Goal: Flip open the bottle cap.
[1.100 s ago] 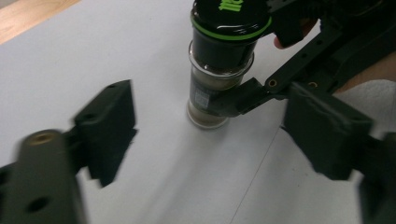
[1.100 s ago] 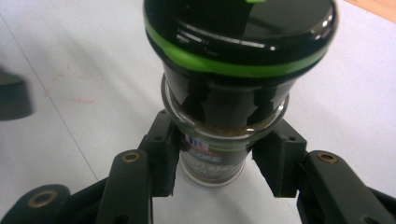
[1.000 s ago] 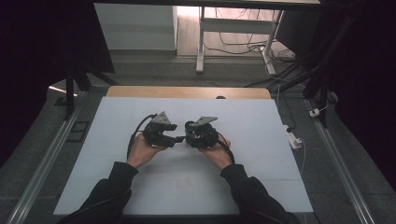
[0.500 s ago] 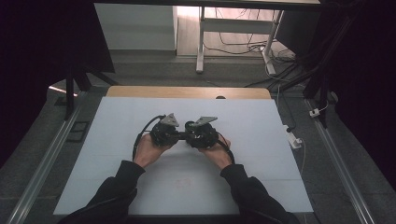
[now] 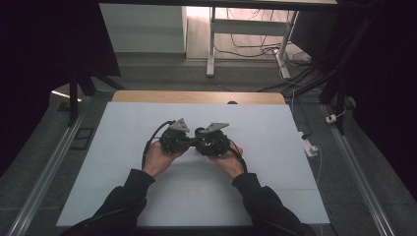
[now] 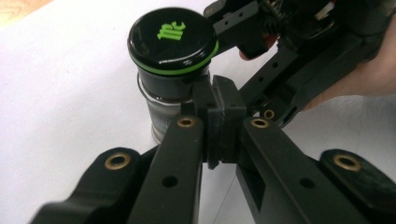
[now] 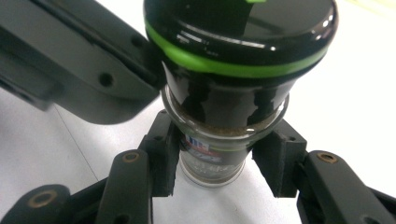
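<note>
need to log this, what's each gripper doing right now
Left gripper: shut, empty, jaws together beside the jar.
Right gripper: shut on the jar's glass body, below its black cap.

The person wears dark, long sleeves that reach down to the wrists, with both hands bare. Each hand carries a black set of tongs: the left tongs and the right tongs both have a chunky black body topped by a grey three-cornered plate (each plate tilted a little differently). A black cable loops out from the left tongs, and another curls behind the right ones. Up close, the arms of the tongs are matte black bars dotted with small round holes and brass-coloured rivets at the pivots. Their pads are square blocks of dark rubbery material, plain and unmarked.
</note>
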A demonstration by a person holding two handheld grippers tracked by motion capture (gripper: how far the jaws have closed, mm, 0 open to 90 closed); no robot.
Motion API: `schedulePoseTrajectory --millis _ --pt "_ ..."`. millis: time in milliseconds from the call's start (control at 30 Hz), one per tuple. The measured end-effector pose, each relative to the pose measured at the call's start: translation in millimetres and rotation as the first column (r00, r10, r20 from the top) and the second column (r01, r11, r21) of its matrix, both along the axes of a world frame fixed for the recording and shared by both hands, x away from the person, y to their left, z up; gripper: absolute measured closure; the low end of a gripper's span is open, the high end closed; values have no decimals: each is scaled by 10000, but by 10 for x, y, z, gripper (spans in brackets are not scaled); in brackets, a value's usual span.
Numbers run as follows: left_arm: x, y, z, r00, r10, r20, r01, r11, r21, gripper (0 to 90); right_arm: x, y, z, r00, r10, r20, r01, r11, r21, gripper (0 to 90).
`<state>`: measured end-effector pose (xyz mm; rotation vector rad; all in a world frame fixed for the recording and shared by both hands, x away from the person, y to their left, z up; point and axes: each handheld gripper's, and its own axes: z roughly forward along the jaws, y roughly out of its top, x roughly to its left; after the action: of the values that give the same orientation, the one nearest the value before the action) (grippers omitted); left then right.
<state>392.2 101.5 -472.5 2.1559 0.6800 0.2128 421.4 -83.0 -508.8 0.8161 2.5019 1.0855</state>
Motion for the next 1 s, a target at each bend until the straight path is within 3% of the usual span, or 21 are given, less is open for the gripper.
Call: schedulePoseTrajectory --millis 433,567,1000 --pt "-2 -3 42 10000 -32 -59 32 10000 31 882 3 -3 -1 10000 -17 -22 17 10000 22 527" --pt "-5 2 61 10000 56 -44 -57 9998 -167 882 2 0 -1 10000 0 -2 0 10000 2 527" --pt "28 26 130 9998 223 9 -223 9994 -248 882 3 3 0 10000 -17 -28 17 10000 8 527"
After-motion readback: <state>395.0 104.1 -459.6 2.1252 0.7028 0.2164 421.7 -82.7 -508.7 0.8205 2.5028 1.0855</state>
